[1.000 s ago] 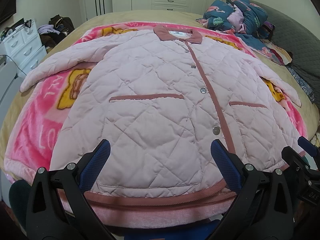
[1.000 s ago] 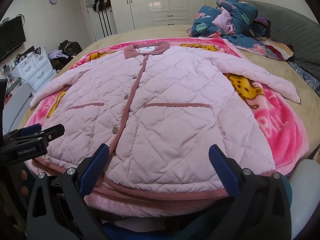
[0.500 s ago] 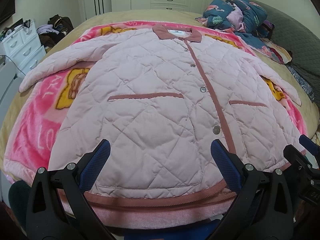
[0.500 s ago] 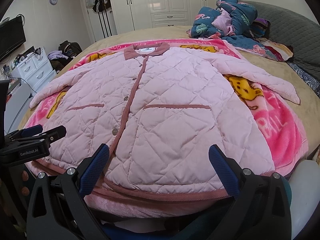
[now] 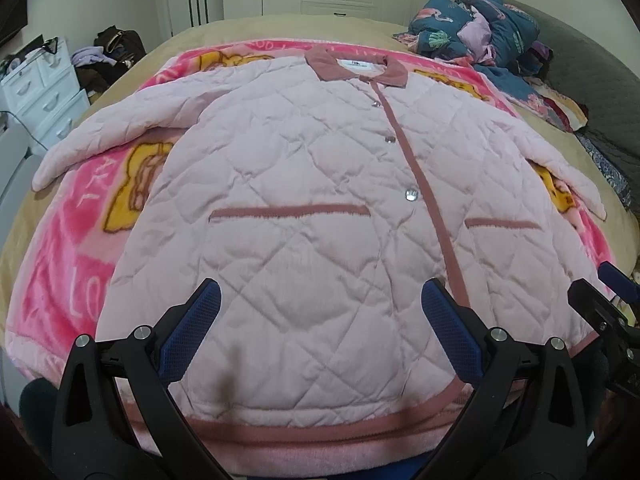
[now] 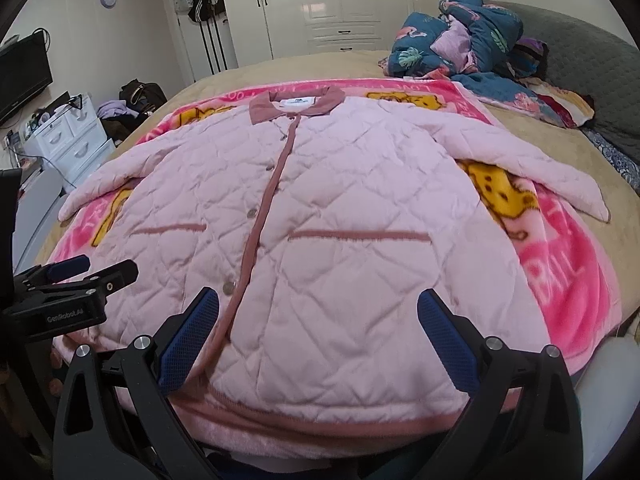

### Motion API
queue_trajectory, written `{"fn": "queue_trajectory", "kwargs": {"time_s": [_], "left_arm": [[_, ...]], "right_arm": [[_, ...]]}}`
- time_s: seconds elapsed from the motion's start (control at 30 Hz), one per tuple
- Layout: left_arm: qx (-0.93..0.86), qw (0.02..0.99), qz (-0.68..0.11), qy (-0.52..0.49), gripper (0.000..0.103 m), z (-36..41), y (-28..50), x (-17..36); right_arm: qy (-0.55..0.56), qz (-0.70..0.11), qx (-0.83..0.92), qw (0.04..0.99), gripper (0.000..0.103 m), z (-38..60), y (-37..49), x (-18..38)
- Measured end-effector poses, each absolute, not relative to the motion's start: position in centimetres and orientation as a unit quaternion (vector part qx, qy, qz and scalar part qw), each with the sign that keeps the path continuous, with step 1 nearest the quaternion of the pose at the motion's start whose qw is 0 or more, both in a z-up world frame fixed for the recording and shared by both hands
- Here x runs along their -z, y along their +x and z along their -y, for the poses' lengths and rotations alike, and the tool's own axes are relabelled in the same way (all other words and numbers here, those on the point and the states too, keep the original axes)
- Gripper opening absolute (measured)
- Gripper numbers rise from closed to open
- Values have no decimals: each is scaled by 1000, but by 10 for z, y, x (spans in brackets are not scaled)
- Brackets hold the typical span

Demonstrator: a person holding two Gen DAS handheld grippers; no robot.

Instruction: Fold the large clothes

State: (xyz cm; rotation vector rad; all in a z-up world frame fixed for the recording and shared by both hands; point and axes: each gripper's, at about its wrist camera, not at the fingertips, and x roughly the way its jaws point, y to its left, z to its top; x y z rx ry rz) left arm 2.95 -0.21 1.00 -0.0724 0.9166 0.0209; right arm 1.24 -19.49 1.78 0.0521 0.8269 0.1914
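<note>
A pale pink quilted jacket with dusty-rose collar, placket and hem lies flat, buttoned, front up, sleeves spread, on a pink cartoon blanket; it also fills the right wrist view. My left gripper is open and empty, hovering over the jacket's lower left front just above the hem. My right gripper is open and empty over the lower right front near the hem. The right gripper shows at the right edge of the left wrist view; the left gripper shows at the left of the right wrist view.
The blanket lies on a tan bed. A heap of blue patterned bedding sits at the far right by a grey headboard. White drawers and bags stand left of the bed; wardrobes behind.
Both grippers have moved forward and a little lower over the jacket's hem. The jacket has not moved. Both stay open.
</note>
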Motion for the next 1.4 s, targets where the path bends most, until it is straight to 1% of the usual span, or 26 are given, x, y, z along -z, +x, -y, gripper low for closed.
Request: {"fn": "queue_trajectory", "kwargs": {"time_s": [0.37, 0.87, 1.4], "left_arm": [[-10, 899, -435, -52, 94, -7, 63, -28], [-9, 896, -440, -66, 94, -17, 119, -46], [-2, 896, -439, -73, 94, -14, 183, -64]], "right_arm": [[31, -395, -87, 914, 99, 200, 47, -29], [29, -358, -93, 929, 99, 198, 102, -71], [40, -342, -106, 933, 99, 190, 169, -98]]}}
